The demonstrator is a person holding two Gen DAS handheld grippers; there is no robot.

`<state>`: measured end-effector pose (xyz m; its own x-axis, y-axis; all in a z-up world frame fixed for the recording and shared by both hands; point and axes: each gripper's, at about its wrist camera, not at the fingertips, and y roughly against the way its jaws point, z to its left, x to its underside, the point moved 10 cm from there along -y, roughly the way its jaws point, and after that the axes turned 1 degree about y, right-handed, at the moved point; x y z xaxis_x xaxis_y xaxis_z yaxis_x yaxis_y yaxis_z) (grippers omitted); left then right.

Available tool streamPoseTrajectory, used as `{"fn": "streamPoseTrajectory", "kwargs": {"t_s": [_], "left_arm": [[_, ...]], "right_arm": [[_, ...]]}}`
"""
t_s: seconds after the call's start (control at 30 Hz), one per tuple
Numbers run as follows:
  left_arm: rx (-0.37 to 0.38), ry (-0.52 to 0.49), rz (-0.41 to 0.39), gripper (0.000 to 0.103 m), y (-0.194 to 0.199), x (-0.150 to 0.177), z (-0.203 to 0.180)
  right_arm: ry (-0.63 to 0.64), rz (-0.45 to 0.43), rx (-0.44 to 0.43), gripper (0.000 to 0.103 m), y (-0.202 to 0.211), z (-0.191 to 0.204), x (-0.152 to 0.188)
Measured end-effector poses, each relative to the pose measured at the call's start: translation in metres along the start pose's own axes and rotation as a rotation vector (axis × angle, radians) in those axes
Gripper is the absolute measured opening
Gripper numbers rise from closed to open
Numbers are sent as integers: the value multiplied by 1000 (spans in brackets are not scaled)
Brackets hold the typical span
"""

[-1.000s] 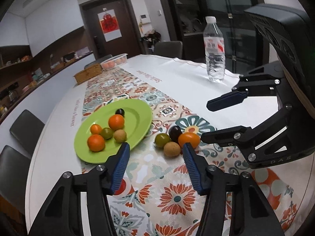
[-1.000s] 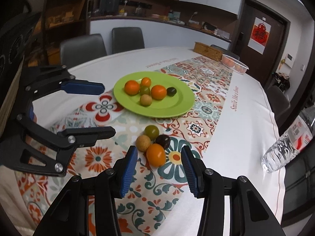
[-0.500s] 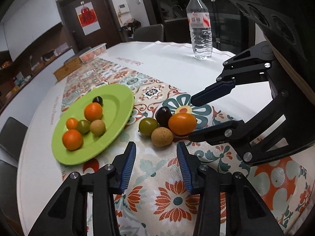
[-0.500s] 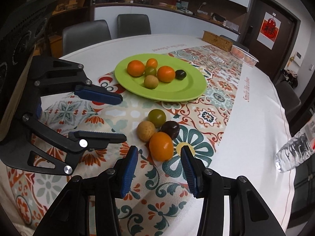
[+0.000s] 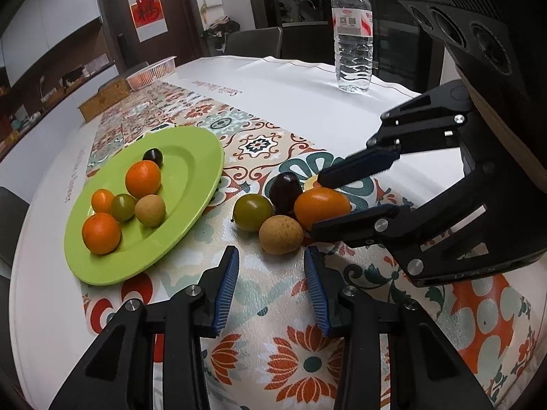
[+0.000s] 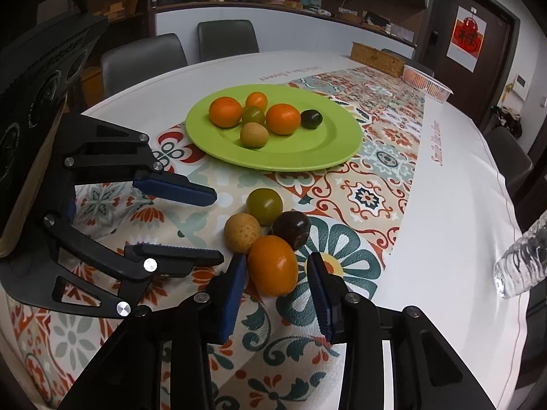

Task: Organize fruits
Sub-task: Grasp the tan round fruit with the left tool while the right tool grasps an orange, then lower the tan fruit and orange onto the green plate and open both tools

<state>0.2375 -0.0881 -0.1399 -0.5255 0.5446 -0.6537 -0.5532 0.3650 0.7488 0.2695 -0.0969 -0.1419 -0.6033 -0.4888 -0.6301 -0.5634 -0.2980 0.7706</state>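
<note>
**Right tool brackets the orange fruit beside the plate**

While the left tool (image 5: 270, 287) hangs spread just short of the tan longan (image 5: 281, 234), the right tool (image 6: 277, 292), also spread, straddles the oval orange kumquat (image 6: 272, 264), its long axis running between the fingers. All lie on the table (image 6: 454, 184) near the green plate (image 6: 342, 143).

red character poster (image 5: 146, 12) on door (illegible); tablecloth lettering (image 6: 436, 144), bottle label (image 5: 351, 22) unreadable
</note>
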Motion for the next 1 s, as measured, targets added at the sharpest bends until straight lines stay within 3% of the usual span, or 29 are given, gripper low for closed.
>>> {"fn": "streamPoseTrajectory", "kwargs": {"t_s": [0.07, 0.53, 1.0], "left_arm": [[3, 9, -1, 39, -1, -3, 0], [-25, 149, 34, 29, -18, -11, 1], [-82, 243, -42, 29, 37, -18, 12]], "right_arm": [[-10, 5, -18, 31, -1, 1, 0], [-133, -17, 17, 31, 19, -24, 8], [-159, -85, 15, 31, 45, -15, -5]]}}
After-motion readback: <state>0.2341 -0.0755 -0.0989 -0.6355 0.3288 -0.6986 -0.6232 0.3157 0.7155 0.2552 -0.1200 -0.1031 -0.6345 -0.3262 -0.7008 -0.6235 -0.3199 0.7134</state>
